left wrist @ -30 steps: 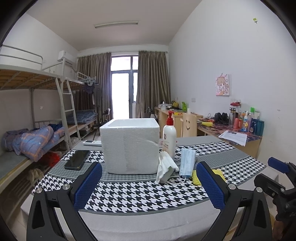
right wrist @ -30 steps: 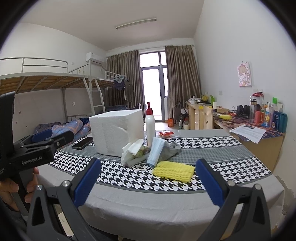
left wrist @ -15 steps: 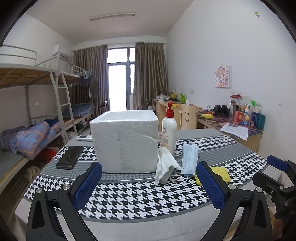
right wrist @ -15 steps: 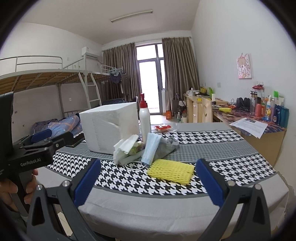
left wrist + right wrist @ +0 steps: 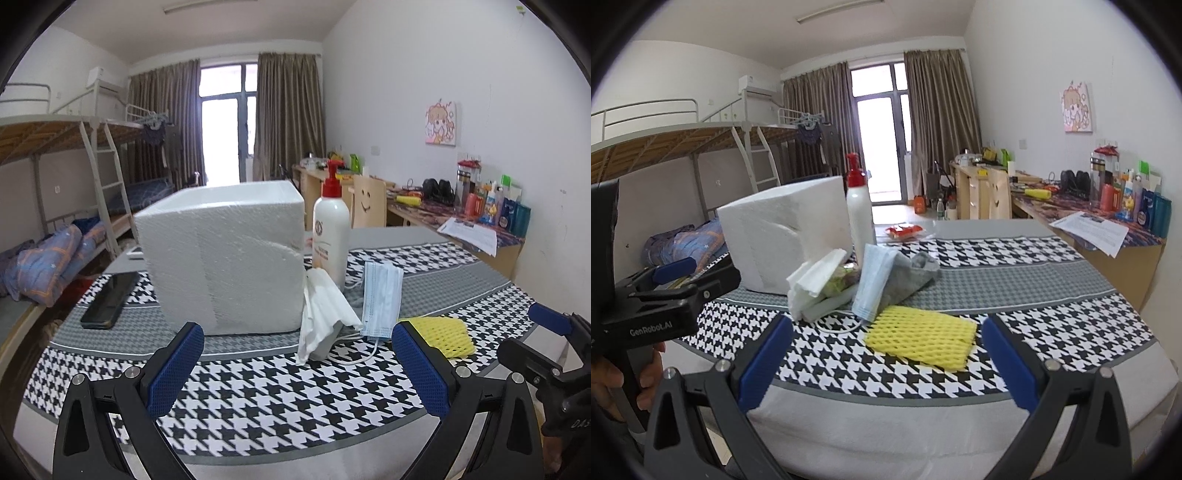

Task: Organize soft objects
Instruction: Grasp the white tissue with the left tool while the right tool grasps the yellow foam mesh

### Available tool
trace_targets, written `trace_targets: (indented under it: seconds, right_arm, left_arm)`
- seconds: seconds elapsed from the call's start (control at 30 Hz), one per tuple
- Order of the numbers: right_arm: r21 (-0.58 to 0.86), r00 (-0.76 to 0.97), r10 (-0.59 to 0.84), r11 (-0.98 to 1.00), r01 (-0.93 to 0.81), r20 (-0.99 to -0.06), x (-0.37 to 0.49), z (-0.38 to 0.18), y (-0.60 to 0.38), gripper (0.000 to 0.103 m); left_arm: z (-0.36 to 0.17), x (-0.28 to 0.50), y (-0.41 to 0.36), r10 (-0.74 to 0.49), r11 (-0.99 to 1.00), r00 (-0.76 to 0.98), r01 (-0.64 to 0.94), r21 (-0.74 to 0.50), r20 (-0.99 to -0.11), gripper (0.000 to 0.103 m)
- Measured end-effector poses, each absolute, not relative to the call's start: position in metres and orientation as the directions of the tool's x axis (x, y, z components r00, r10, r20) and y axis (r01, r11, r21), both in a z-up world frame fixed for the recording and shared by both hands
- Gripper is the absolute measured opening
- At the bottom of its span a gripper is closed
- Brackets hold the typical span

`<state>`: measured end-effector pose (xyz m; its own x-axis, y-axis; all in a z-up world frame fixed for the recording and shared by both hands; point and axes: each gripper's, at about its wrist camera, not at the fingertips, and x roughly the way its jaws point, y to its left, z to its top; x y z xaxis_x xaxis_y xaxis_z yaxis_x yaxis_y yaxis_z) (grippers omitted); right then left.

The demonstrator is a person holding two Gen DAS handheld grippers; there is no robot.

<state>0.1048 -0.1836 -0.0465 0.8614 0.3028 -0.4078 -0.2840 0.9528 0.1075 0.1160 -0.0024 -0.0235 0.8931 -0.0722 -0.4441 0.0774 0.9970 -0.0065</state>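
A white foam box (image 5: 225,258) stands on the houndstooth table cloth (image 5: 258,387). Beside it lie soft things: white tissues (image 5: 321,314), a light blue face mask (image 5: 382,299), a grey sock (image 5: 912,277) and a yellow foam net (image 5: 923,338), which also shows in the left wrist view (image 5: 443,332). My left gripper (image 5: 295,365) is open and empty, in front of the box and tissues. My right gripper (image 5: 884,358) is open and empty, just short of the yellow net.
A white pump bottle with a red top (image 5: 330,236) stands behind the tissues. A black phone (image 5: 110,299) lies left of the box. A red packet (image 5: 905,230) lies farther back. Bunk beds stand at the left, cluttered desks (image 5: 1089,218) at the right.
Both grippers have moved forward toward the table; the box and the soft things appear larger and closer. Both stay open and empty.
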Motion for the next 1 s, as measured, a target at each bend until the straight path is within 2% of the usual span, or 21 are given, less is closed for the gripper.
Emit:
trace_targets:
  seconds: [0.73,0.93,1.0]
  right_arm:
    - [0.177,0.811,0.286,0.958,-0.226,-0.510,0.155,-0.067,-0.204,0.103]
    - [0.173,0.799,0.282,0.959,-0.223,-0.531,0.164,-0.073,-0.203,0.103]
    - [0.170,0.794,0.277,0.961,-0.218,-0.542,0.168,-0.075,-0.203,0.103]
  left_arm:
    - [-0.053,0.194,-0.025,-0.125,0.988,0.784,0.154,-0.005,-0.608,0.100]
    - [-0.063,0.209,-0.022,-0.115,0.990,0.755,0.138,-0.016,-0.645,0.092]
    - [-0.067,0.215,-0.022,-0.119,0.990,0.742,0.137,-0.025,-0.660,0.083]
